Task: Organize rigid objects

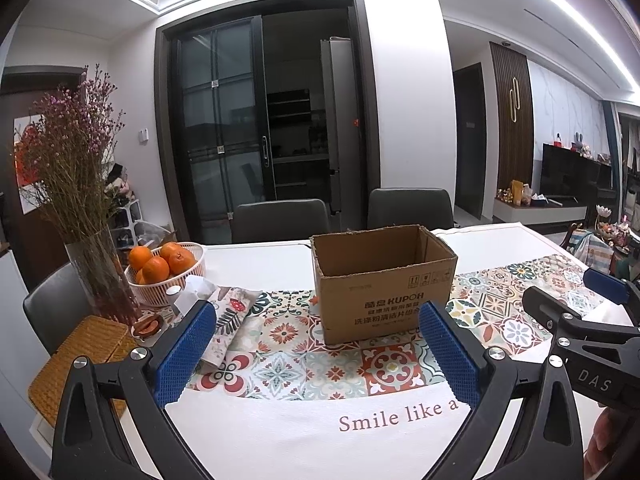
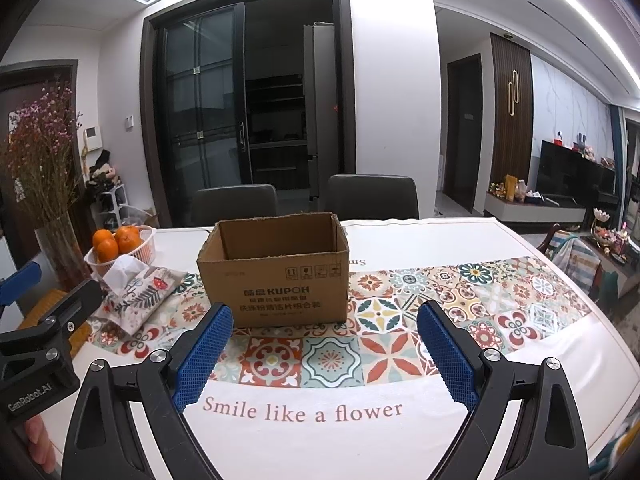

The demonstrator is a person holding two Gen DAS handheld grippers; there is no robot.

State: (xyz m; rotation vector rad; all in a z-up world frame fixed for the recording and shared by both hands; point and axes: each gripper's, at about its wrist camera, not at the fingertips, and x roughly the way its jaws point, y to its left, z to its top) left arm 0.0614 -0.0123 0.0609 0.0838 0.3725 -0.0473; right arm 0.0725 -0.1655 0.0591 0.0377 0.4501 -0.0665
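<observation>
1. Nearest the cameras, the left gripper (image 1: 318, 354) and the right gripper (image 2: 324, 354) hover side by side above the bench (image 2: 500, 240), each with its blue-padded fingers (image 2: 204, 354) spread wide and nothing between them.
2. Under them lies a white cloth printed "Smile like a flower" (image 2: 302, 412), then a band of patterned tiles (image 2: 400, 320) running across the bench.
3. The open cardboard box (image 2: 276, 270) stands upright on that band, just beyond the fingertips and facing both cameras. Its inside is mostly hidden by the near wall, so whether it holds anything cannot be told.
4. No loose rigid object waiting to be sorted shows on the cloth in front of the grippers; the box looks like the intended container.
5. To the left sit a fabric tissue pouch (image 2: 134, 298), a white basket of oranges (image 2: 120, 248) and a glass vase of dried flowers (image 1: 100, 276).
6. Farther back stand two dark chairs (image 2: 372, 196) and a dark glass door.
7. Risks from here, as a judgement: the light box could slide or tip if a finger nudges its wall; a leftward reach could knock the tall vase or roll the oranges out; and the two grippers, held close together, could collide.
</observation>
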